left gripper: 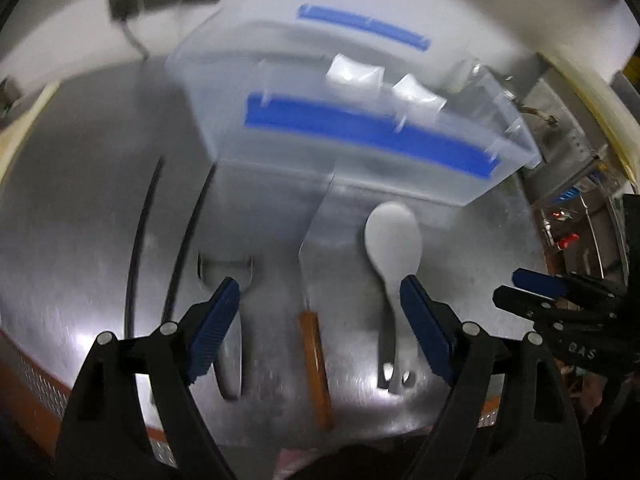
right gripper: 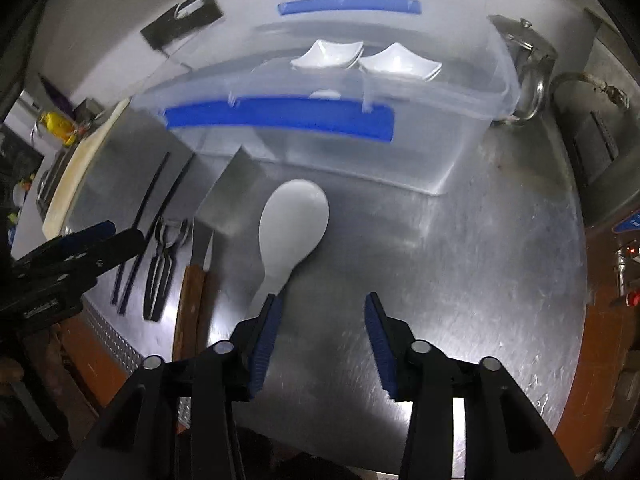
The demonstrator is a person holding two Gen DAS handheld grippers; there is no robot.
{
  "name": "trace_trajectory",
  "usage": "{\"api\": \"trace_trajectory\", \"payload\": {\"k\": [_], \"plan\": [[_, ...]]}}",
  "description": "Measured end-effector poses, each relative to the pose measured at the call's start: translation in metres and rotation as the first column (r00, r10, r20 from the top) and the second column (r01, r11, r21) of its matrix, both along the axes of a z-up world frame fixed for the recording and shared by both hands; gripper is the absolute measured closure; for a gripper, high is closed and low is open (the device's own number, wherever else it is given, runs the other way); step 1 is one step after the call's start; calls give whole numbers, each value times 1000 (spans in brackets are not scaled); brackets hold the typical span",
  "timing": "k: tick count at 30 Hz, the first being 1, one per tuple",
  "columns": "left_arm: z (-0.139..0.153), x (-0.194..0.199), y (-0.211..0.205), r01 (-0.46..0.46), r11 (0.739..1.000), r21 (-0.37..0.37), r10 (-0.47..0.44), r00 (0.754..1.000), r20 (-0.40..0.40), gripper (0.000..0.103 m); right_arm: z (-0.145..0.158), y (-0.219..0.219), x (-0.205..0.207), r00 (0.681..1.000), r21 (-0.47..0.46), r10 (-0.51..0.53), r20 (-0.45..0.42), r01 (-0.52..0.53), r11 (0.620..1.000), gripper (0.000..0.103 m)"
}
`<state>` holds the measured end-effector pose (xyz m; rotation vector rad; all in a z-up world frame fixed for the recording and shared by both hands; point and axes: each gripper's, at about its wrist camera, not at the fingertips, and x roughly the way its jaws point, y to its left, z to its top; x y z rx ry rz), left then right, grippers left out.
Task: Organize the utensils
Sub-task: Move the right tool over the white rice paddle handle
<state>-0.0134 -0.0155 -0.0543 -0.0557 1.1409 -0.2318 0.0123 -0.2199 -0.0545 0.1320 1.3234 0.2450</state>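
Below the left gripper [left gripper: 320, 308], whose ribbed blue pads stand wide apart holding nothing, a brushed steel counter [left gripper: 80, 240] carries a wooden-handled cleaver [left gripper: 314, 344], a smooth white rice paddle [left gripper: 394, 240], a peeler [left gripper: 230, 276] and black chopsticks [left gripper: 138, 240], with a clear plastic bin [left gripper: 340, 128] beyond. From the right wrist, the right gripper [right gripper: 322, 332] is likewise spread and empty, its left pad just beside the paddle's [right gripper: 294, 224] handle; bare counter [right gripper: 460, 260] lies rightward toward the edge.

White rice paddle [right gripper: 294, 224], brown-handled cleaver [left gripper: 316, 364], black chopsticks [right gripper: 150, 216] — clear bin [right gripper: 460, 160], blue latches [right gripper: 280, 118].
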Motion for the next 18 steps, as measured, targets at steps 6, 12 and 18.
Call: {"api": "trace_trajectory", "payload": {"k": [6,12,18], "plan": [[-10,1,-1,9,998,55,-9,1000,2,24,-8,13,-12,1000,-24,-9,-28,8,1000,55],[-13,11,-2,88,993,81,-88,996,-7,24,-30,29,-11,992,-34,-99,-75,96,995,55],[-21,18,0,170,980,99,-170,985,-15,19,-45,57,-8,986,-56,-133,-103,128,990,55]]}}
